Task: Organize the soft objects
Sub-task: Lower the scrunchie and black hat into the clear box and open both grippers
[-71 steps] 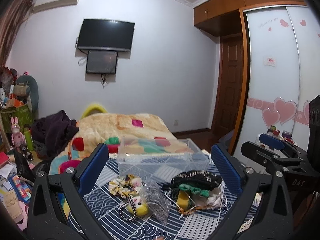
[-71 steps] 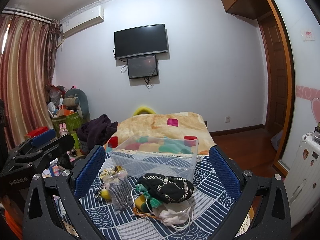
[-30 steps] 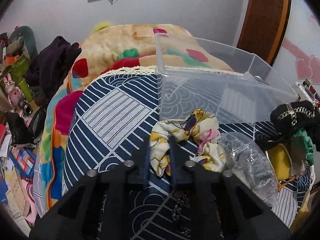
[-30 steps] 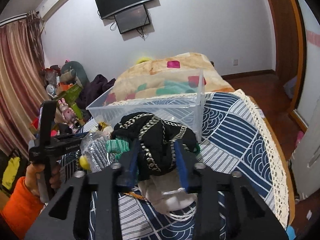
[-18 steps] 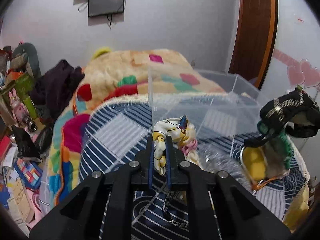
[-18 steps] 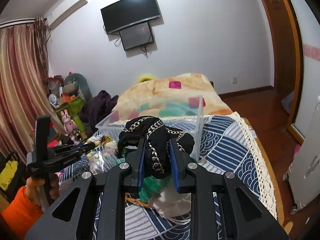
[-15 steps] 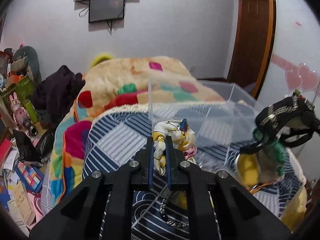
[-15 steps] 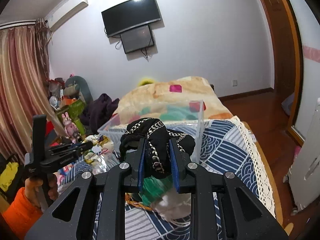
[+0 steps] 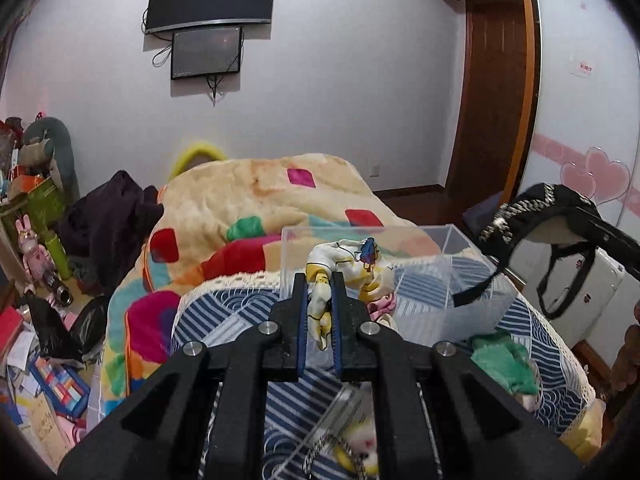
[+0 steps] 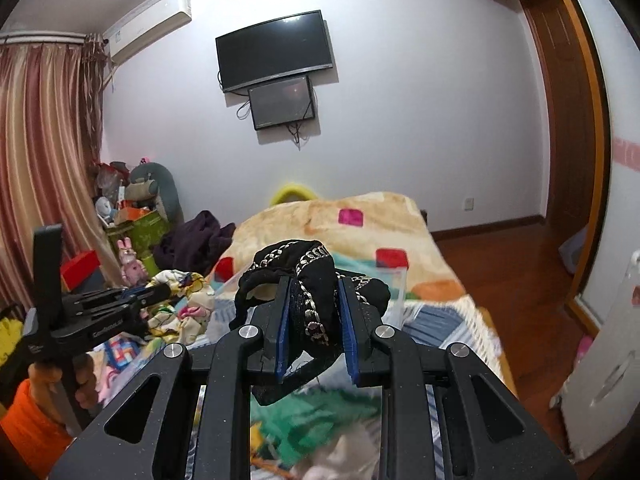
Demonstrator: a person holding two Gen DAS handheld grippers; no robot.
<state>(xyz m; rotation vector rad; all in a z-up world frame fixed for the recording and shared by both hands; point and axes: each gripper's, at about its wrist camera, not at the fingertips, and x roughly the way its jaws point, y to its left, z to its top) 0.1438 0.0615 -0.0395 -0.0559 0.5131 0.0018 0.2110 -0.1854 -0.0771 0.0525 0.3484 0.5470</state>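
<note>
Left wrist view: the left tongs (image 9: 320,284) are pressed together on a yellow and white patterned scrunchie (image 9: 347,270), which is lifted off the bench (image 9: 240,312) and bunches out ahead of the tips. Just beyond the tips stands a clear plastic box (image 9: 452,304) on a blue and white patterned cloth. The scrunchie appears to hang over the box's near wall, though whether it is fully above the opening is hard to tell. To the right of the tongs, a black cap with a silver chain trim (image 9: 536,216) hangs in the air, held by the other tool. Below and to the right lies a green fabric item (image 9: 504,360), and below the tongs a small plush toy with a chain (image 9: 356,448) rests on the bench.

Right wrist view: the right tongs (image 10: 314,292) pinch the black cap (image 10: 308,280) by a fold, with loose fabric drooping on both sides. The box (image 10: 394,292) sits just ahead, mostly hidden by the cap. To the left, the left tongs (image 10: 160,292) hold the scrunchie (image 10: 188,300).

Risks, as a judgement: both grips catch only a small fold of soft fabric, so either item could slip out. A dangling strap could snag the box rim and drag the light box. Both tools converge on one opening and could collide.
</note>
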